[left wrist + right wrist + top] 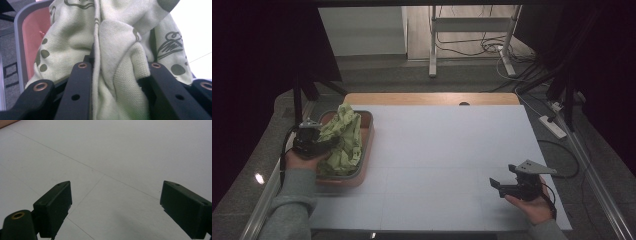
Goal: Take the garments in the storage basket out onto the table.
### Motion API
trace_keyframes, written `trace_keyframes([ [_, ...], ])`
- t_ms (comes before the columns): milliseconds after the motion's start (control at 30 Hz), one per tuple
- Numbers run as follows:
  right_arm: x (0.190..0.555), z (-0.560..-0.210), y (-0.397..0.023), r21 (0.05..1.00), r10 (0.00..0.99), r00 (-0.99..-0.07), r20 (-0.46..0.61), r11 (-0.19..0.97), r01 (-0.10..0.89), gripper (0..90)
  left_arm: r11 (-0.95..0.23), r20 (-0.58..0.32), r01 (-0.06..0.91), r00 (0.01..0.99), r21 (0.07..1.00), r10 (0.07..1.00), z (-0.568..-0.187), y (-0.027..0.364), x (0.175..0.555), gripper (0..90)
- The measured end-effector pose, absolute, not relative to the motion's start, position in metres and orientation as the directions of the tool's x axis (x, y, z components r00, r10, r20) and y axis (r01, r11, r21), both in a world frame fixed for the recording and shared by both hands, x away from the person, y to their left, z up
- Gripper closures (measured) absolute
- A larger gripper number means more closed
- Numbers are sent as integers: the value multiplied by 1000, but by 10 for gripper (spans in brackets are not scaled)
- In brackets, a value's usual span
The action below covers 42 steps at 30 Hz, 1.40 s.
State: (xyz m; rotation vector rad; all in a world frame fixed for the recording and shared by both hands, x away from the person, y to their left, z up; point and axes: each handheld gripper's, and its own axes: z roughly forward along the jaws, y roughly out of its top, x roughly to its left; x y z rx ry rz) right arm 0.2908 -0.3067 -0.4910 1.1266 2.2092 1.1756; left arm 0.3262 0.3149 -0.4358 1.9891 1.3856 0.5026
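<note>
The left hand-held gripper (326, 140) is clamping the bunched green cloth (343, 142) over the pink tray (368, 134) at the table's (447, 150) left edge. The right hand-held gripper (498, 186) is hovering with jaws wide above bare white tabletop near the front right corner.

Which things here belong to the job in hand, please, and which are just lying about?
In the job:
- pale green printed garment
- pink basin
- left gripper, shut on the garment

Lying about:
- power strip on the floor
- metal stand

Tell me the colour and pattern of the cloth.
Pale green cloth with dark olive dots and scribbles; left gripper view.
</note>
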Motion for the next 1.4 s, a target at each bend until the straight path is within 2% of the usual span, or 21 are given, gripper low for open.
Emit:
trace_keyframes([
  [1400,292,-491,-305,821,803,-596,19,328,468,113,-45,-167,517,358,855,919,-405,326,297,704],
])
